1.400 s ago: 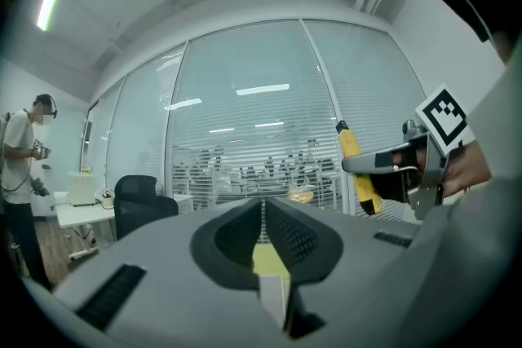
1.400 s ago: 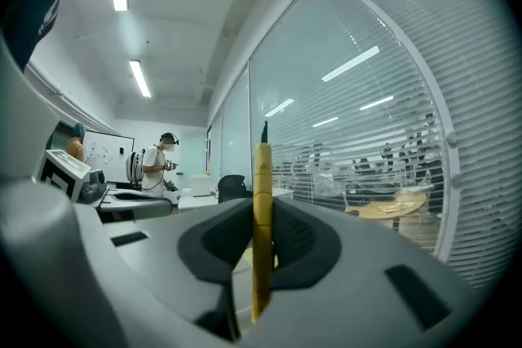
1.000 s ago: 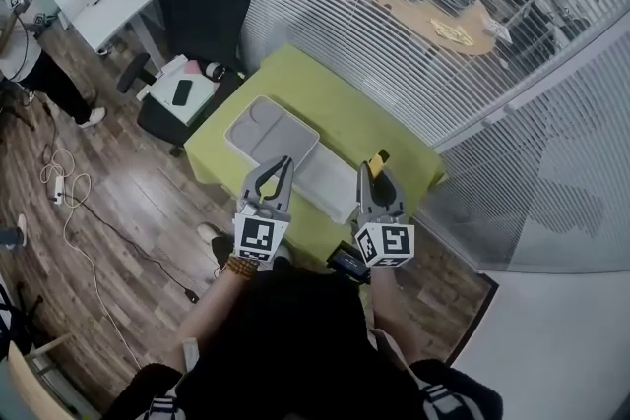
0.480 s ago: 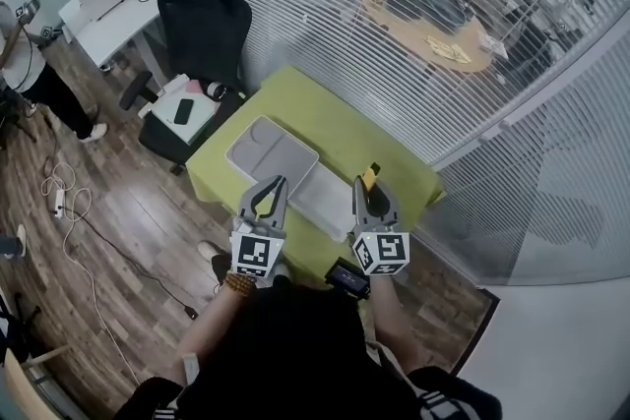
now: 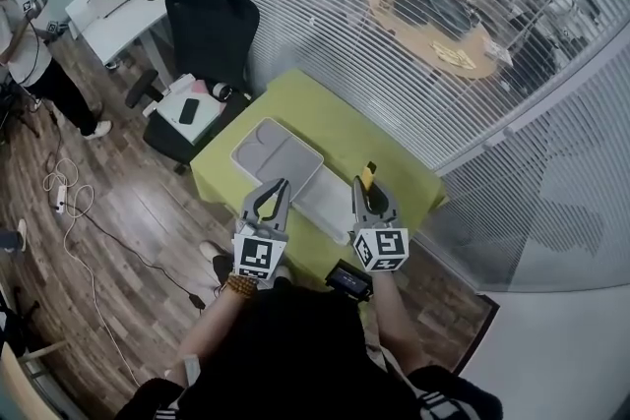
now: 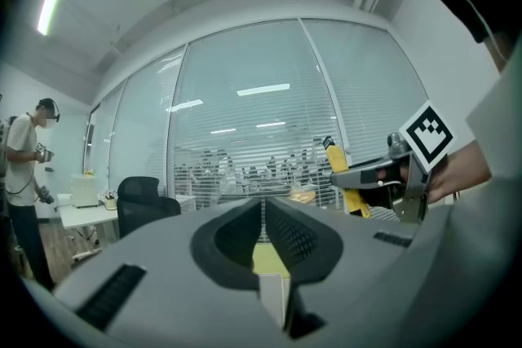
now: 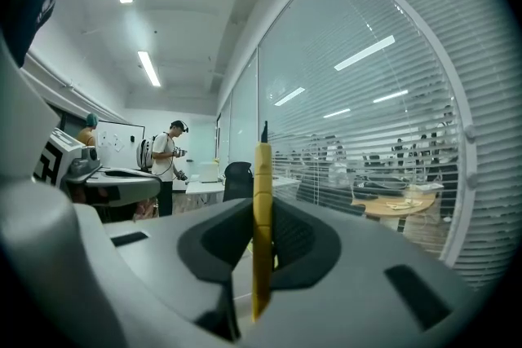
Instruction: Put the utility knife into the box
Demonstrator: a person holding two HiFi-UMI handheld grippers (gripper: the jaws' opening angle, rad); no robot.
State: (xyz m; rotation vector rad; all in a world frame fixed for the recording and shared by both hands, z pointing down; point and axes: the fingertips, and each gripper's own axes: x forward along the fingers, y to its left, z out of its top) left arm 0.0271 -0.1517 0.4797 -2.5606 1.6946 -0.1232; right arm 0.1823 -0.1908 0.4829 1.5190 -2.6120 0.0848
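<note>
The grey box (image 5: 279, 152) lies on the green tabletop (image 5: 330, 118). The right claw (image 5: 369, 189) is clenched on the yellow utility knife (image 7: 262, 216), held upright above the near edge, just right of the box. The left claw (image 6: 263, 218) is closed on nothing. A chair (image 5: 209, 25) and a glass wall (image 5: 463, 103) border the tabletop.

The head camera looks steeply down from high above the green bench (image 5: 335, 128), with the left tool (image 5: 275, 189) and the right tool (image 5: 367, 189) close beneath it. Each tool camera sits low behind its own jaws and faces level across the room. All three views share the black chair (image 5: 211, 15) and the glass wall with blinds (image 5: 413, 34).
</note>
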